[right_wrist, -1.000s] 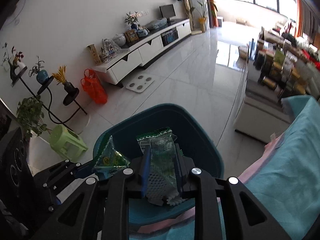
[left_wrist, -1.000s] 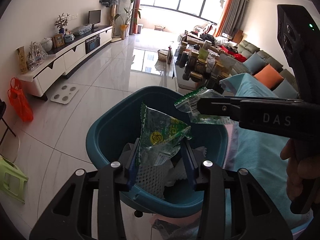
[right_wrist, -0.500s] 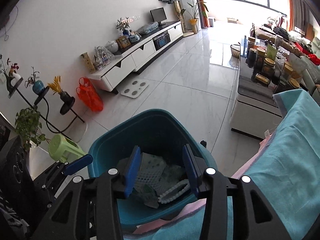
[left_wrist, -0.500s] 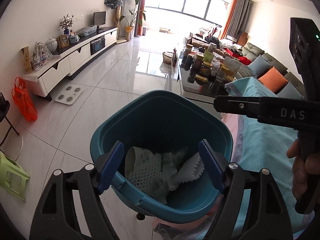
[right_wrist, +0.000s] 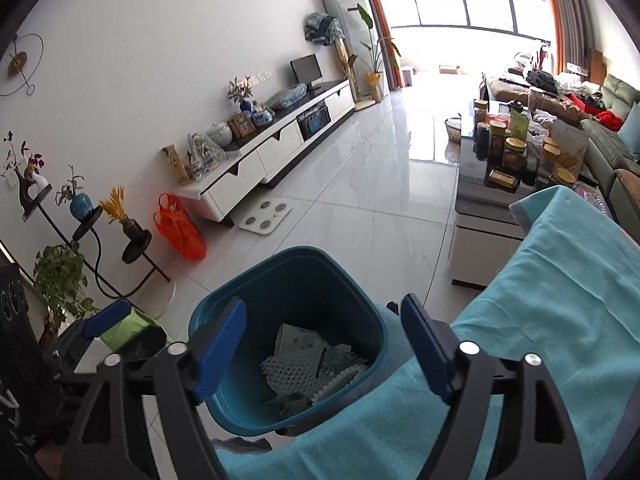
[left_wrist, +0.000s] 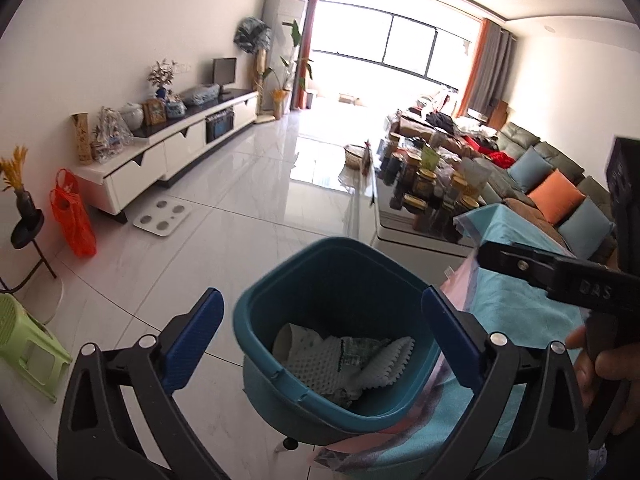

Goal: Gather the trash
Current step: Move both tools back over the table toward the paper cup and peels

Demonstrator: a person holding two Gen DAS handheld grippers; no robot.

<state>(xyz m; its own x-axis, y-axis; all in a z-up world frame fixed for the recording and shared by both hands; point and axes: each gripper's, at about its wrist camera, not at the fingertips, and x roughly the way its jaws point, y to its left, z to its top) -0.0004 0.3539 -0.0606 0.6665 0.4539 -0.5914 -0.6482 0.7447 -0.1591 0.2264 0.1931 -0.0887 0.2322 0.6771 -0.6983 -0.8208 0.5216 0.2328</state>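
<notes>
A teal trash bin (left_wrist: 256, 320) stands on the floor beside the table edge; it also shows in the right wrist view (right_wrist: 224, 404). Inside lie white foam netting (left_wrist: 316, 364) and green snack wrappers (left_wrist: 360, 350), seen too in the right wrist view as netting (right_wrist: 296, 374) and wrappers (right_wrist: 340, 360). My left gripper (left_wrist: 320, 328) is open and empty above the bin. My right gripper (right_wrist: 324, 344) is open and empty above the bin; its black body (left_wrist: 560, 276) crosses the left wrist view at right.
A teal cloth (right_wrist: 540, 320) covers the table at right. A coffee table with several jars (left_wrist: 424, 196) stands beyond. A white TV cabinet (left_wrist: 168, 152), orange bag (left_wrist: 72, 216), green stool (left_wrist: 24, 344) and plant stands (right_wrist: 80, 220) line the left wall.
Both grippers opened and dropped their green wrappers into the bin. Both then rose and pulled back, jaws spreading wider.
</notes>
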